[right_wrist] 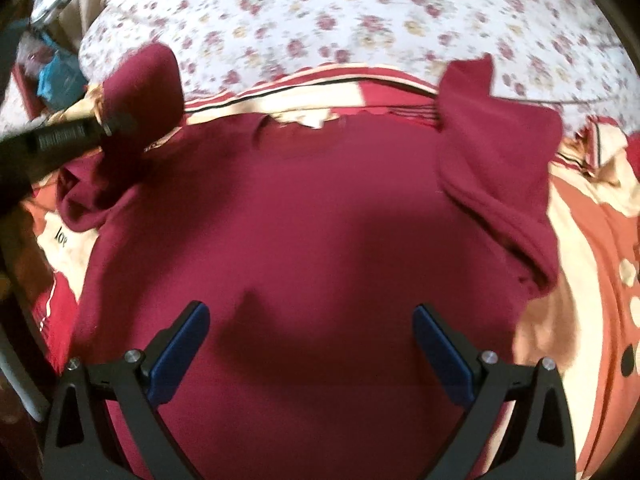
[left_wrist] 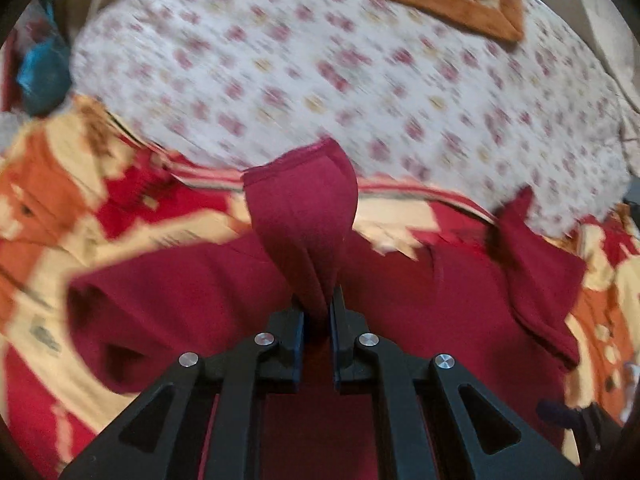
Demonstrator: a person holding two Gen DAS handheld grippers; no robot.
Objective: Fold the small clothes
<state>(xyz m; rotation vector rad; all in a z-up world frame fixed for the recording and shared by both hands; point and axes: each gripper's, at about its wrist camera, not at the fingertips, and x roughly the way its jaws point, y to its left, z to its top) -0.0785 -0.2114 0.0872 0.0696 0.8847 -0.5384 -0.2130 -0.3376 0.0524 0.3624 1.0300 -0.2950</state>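
We have a dark red, soft knit short-sleeved shirt (right_wrist: 304,208) spread across a red, orange and cream patterned blanket (right_wrist: 592,264) near the front edge of the bed, with the white floral bedsheet (right_wrist: 360,16) running on behind it toward the far edge. Our left gripper (left_wrist: 318,312) is pressed together on the shirt's one sleeve (left_wrist: 304,200), pinching the bunched cloth so that the hemmed cuff stands up past the fingertips. Our right gripper (right_wrist: 312,344) hangs over the shirt's body with its blue pads (right_wrist: 180,344) spread wide and nothing between them.

We judge the cloth light and limp: it drapes, wrinkles and sags wherever it is unsupported, so it should follow a pull without resistance but will not hold a crease by itself. It seems neither slippery nor fragile. The other sleeve (right_wrist: 504,152) already lies partly doubled over. We think the best holds are at hems, cuffs and corners, where the doubled fabric gives the pads more to bite.
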